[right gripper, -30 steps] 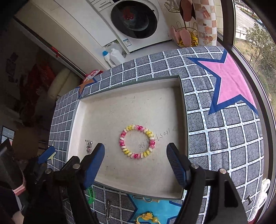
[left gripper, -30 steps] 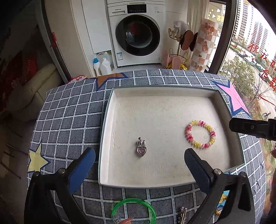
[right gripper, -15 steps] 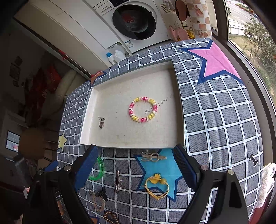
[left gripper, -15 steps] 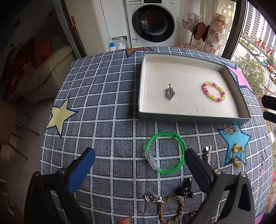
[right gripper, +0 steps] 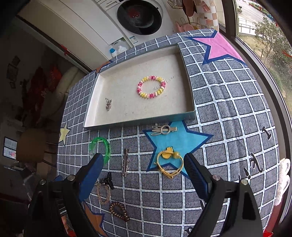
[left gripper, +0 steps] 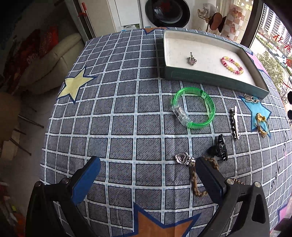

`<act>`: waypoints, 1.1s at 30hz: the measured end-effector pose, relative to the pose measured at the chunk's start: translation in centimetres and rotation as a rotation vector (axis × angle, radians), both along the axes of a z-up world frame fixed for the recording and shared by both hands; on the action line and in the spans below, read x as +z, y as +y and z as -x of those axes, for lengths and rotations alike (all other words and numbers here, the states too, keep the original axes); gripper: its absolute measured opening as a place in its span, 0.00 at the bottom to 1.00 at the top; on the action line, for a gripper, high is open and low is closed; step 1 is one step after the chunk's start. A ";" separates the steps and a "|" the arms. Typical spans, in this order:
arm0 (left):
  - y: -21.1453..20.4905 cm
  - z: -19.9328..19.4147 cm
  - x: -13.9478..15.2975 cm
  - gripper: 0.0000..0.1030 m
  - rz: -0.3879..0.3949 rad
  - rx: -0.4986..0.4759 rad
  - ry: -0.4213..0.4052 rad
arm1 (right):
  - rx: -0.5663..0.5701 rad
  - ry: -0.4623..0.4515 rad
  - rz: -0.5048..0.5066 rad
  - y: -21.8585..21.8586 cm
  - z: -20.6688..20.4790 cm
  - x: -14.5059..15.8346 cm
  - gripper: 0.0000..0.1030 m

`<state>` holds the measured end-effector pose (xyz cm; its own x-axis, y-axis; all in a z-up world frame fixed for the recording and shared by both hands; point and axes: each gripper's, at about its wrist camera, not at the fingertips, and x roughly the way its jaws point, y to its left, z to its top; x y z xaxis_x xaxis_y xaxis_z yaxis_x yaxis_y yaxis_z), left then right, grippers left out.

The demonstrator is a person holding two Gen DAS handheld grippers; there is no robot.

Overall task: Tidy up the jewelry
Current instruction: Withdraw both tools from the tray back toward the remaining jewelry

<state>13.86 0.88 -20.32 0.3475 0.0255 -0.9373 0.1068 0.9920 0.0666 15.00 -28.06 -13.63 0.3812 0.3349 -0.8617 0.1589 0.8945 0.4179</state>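
The right hand-held gripper (right gripper: pixel 142 169), jaws wide and empty, hovered nearest the yellow hair tie (right gripper: pixel 168 161) on the counter (right gripper: pixel 237 113), at its 12 o'clock, tray (right gripper: pixel 189 94) beyond.

The left wrist camera looked down from above the near side of the checked tablecloth (left gripper: pixel 127 127), facing forward past its own blue fingers (left gripper: pixel 87 180), with the tray (left gripper: pixel 209 75) far off at upper right. The right wrist camera stood further right and nearer the tray (right gripper: pixel 138 124) (seen almost square-on). Both views shared the tray, the green bangle (left gripper: pixel 193 108) (right gripper: pixel 102 145) and the washing machine (right gripper: pixel 139 17) behind
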 end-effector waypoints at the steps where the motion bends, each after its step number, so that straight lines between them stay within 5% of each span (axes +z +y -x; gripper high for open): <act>1: 0.2 0.1 -0.3 1.00 0.004 0.000 0.011 | 0.010 0.015 0.007 0.4 0.3 -0.3 0.89; 14: 0.1 0.8 -3.3 1.00 -0.022 -0.064 0.044 | 0.079 0.155 0.102 3.4 5.1 -4.1 0.89; 33: -1.7 -1.2 -4.5 1.00 0.022 -0.078 0.029 | -0.056 0.167 0.207 -0.3 2.7 -5.9 0.89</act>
